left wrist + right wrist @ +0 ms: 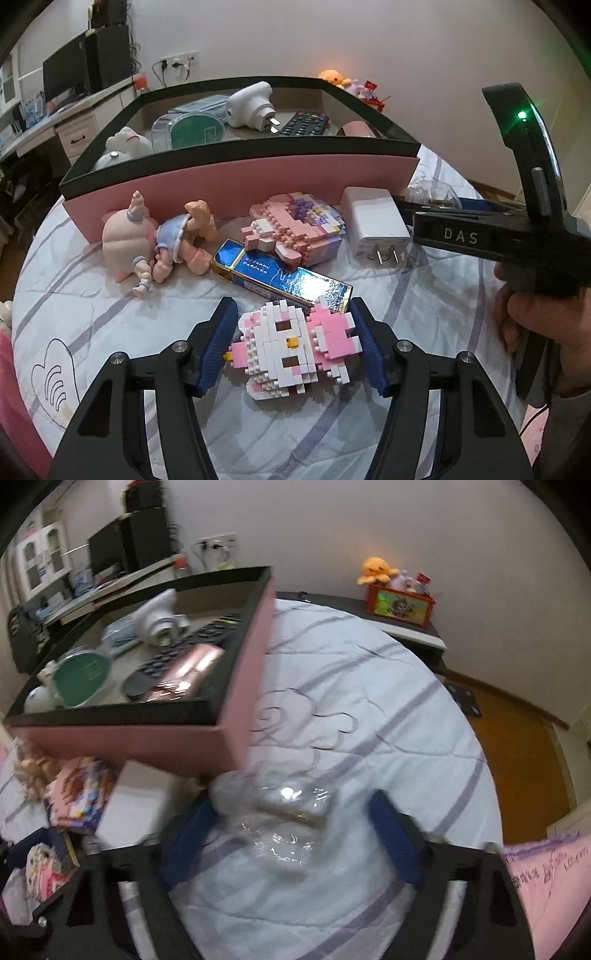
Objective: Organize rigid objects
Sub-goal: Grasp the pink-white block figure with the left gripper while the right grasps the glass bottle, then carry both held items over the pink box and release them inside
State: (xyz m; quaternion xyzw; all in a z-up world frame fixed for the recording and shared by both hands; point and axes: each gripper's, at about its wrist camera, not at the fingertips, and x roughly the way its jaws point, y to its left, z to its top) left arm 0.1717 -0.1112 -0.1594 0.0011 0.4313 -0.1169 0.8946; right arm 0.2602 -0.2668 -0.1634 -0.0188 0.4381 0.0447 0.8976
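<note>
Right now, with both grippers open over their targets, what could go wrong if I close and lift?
1. The white and pink brick figure lies against the blue foil box; closing the left gripper may drag the box or snap bricks off.
2. The clear plastic item between the right gripper's jaws looks slippery and the view is blurred; it could slip or crush.

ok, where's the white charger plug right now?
In the left wrist view the white charger plug lies on the bedsheet, right of centre, against the pink box, between the pink brick toy and the right gripper's arm.
</note>
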